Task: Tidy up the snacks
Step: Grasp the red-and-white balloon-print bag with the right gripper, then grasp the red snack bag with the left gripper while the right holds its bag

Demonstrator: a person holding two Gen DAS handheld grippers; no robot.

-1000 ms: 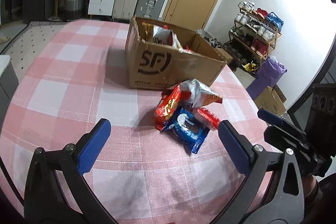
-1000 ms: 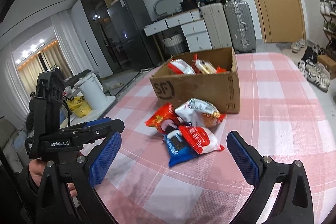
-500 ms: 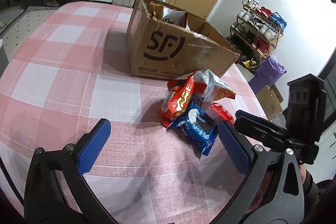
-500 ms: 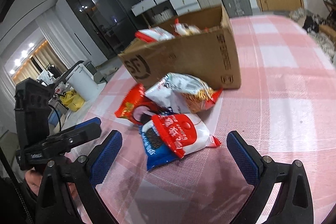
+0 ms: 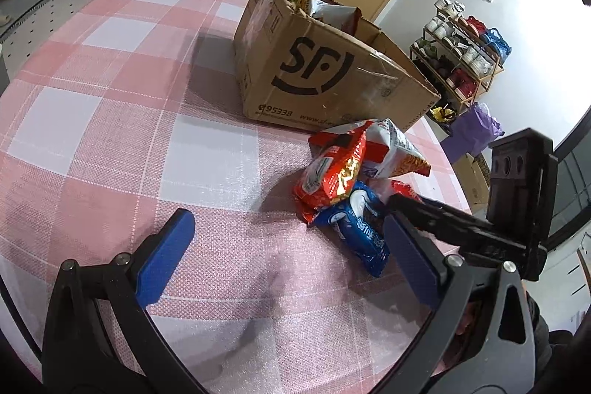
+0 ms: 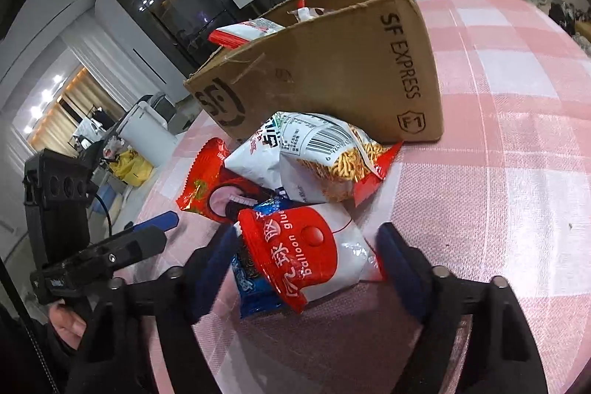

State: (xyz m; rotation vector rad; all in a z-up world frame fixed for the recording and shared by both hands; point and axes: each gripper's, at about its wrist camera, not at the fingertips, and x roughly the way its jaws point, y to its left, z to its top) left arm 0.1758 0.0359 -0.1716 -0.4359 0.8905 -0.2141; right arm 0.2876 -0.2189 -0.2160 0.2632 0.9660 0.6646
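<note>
Beside the brown cardboard box (image 6: 332, 69) on the pink checked desk (image 6: 517, 172), we straddle the red-and-white balloon-glue snack packet (image 6: 314, 257) with our spread right tool (image 6: 306, 268), ready to pinch it, while our left tool (image 5: 284, 253) hovers spread.

Bare tablecloth (image 5: 122, 120) lies left of the snack pile (image 6: 295, 194); the cardboard box (image 6: 332, 72) blocks directly behind it.
</note>
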